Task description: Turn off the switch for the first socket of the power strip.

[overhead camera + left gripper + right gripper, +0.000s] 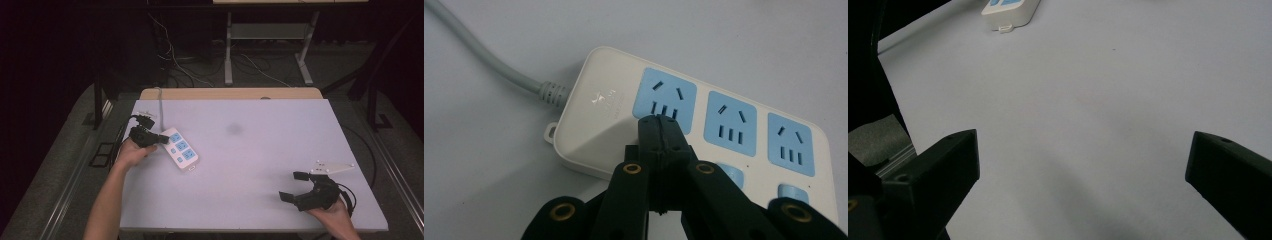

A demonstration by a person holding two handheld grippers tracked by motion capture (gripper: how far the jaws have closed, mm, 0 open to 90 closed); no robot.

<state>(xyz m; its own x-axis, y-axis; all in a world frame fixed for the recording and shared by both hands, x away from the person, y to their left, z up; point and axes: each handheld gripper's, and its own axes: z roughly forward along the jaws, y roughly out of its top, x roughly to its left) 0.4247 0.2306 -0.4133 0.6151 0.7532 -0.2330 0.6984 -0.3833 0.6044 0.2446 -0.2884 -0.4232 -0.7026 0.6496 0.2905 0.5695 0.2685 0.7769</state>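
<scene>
A white power strip [180, 149] with three blue sockets lies on the left part of the pale table [260, 150], its grey cord [160, 107] running to the back edge. My left gripper [164, 139] is shut with nothing between its jaws, and its tip rests on the strip's near end. In the left gripper view the closed tip [659, 124] touches the strip [604, 100] just below the first blue socket [666, 97]. My right gripper [294, 186] stands open near the front right edge. In the right gripper view the strip's end [1010, 12] lies far off.
Blue switch buttons [795, 192] line the strip's near side. A faint dark smudge [234, 129] marks the table's middle. Past the back edge are a wooden strip [230, 93], cables and metal desk legs [228, 50] on a dark floor.
</scene>
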